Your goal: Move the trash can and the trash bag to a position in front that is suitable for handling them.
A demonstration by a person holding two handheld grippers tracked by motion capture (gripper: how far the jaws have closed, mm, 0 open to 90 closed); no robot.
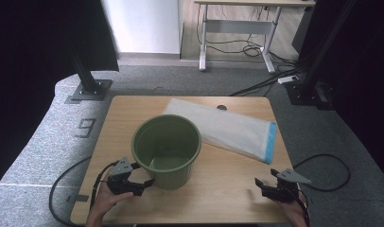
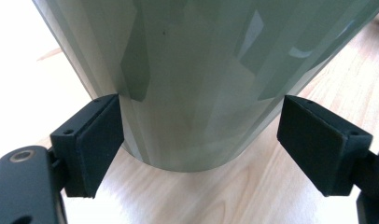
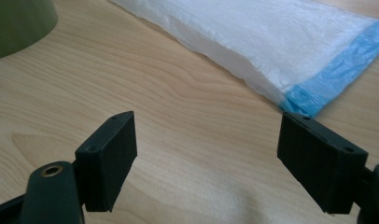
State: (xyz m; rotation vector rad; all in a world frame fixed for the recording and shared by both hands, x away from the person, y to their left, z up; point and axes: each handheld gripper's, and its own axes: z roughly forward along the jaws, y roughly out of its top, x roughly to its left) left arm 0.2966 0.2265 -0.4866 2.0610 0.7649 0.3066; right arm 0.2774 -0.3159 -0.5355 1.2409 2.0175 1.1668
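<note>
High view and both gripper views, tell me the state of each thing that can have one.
Green bucket: upright, empty, base between the open jaws of the left tool.
Plastic bag: lying flat on the table, blue-edged end nearest the right tool.
Left tool: open.
Right tool: open, holding nothing.

Light wooden table (image 1: 228, 189) with rounded corners, standing on grey carpet (image 1: 48, 137). Green bucket (image 1: 167, 150) upright left of centre, near the front edge. White plastic bag (image 1: 223, 126) with a blue band at one end lying flat behind and right of the bucket, reaching from the far edge toward the right side. Small round hole (image 1: 222, 107) near the far edge.
</note>
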